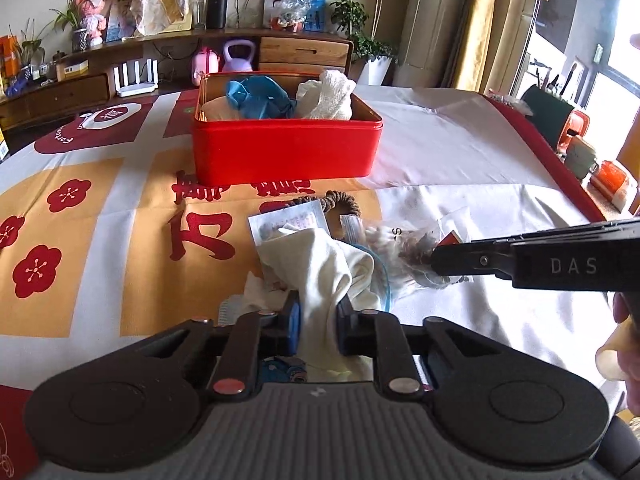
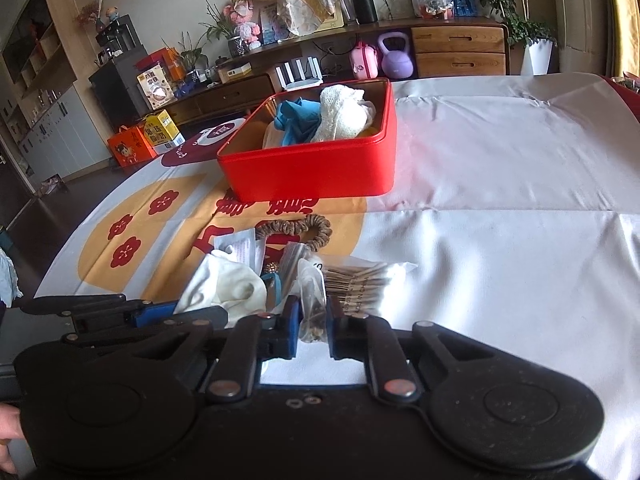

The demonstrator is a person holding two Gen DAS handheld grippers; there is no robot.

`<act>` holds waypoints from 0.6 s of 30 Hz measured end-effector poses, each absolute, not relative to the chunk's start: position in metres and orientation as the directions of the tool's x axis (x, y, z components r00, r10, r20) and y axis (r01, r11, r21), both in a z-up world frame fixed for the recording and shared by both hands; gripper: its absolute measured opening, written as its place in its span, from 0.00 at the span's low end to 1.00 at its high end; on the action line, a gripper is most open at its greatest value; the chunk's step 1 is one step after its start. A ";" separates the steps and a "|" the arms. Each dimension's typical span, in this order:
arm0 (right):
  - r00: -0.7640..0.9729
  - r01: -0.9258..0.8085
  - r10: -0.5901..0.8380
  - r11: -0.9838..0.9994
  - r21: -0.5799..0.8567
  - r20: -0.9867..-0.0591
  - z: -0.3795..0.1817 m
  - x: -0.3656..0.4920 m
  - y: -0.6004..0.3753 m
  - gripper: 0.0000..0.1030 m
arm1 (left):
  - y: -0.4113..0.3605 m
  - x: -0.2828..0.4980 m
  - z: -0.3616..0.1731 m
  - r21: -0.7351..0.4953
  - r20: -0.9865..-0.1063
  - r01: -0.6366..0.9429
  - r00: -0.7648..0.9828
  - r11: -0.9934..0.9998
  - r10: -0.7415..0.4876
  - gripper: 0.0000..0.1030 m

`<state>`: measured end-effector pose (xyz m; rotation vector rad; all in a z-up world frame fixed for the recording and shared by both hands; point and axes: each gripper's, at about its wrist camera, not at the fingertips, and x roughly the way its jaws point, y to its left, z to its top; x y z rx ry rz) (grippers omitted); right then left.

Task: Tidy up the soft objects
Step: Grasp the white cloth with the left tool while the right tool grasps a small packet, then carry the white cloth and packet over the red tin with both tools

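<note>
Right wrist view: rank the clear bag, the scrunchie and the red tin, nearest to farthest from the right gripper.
1. Clear bag: pinched between the right gripper pads.
2. Scrunchie: on the cloth beyond the pile, slightly left.
3. Red tin: farthest, behind the scrunchie, holding cloths.

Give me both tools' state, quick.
Left tool: shut on white cloth.
Right tool: shut on clear bag.

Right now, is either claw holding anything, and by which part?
Both are. The left claw pinches the white cloth at its near, bunched end. The right claw grips the small clear plastic bag by its near end.
</note>
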<state>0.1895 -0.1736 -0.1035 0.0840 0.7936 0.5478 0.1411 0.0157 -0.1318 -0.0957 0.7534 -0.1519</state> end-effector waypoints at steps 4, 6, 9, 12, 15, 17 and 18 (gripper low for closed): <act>0.582 -0.433 0.498 0.859 0.273 -0.643 -0.098 0.183 -0.177 0.08 | 0.020 0.139 -0.125 -0.170 -0.671 0.094 0.718 0.981 -0.185 0.13; 0.588 -0.434 0.502 0.858 0.277 -0.634 -0.094 0.180 -0.180 0.08 | 0.023 0.138 -0.120 -0.185 -0.667 0.095 0.719 0.978 -0.196 0.13; 0.596 -0.436 0.511 0.854 0.285 -0.619 -0.088 0.175 -0.184 0.07 | 0.028 0.135 -0.110 -0.213 -0.657 0.089 0.724 0.973 -0.210 0.13; 0.607 -0.433 0.515 0.853 0.292 -0.605 -0.081 0.170 -0.188 0.07 | 0.033 0.133 -0.098 -0.236 -0.643 0.080 0.734 0.968 -0.218 0.13; 0.616 -0.434 0.516 0.853 0.291 -0.595 -0.074 0.165 -0.193 0.07 | 0.038 0.131 -0.087 -0.250 -0.631 0.071 0.744 0.966 -0.218 0.13; 0.619 -0.437 0.520 0.851 0.291 -0.589 -0.069 0.163 -0.195 0.07 | 0.041 0.129 -0.080 -0.258 -0.624 0.068 0.749 0.964 -0.220 0.13; 0.620 -0.440 0.522 0.850 0.291 -0.586 -0.067 0.162 -0.196 0.07 | 0.042 0.128 -0.077 -0.260 -0.622 0.067 0.752 0.963 -0.220 0.13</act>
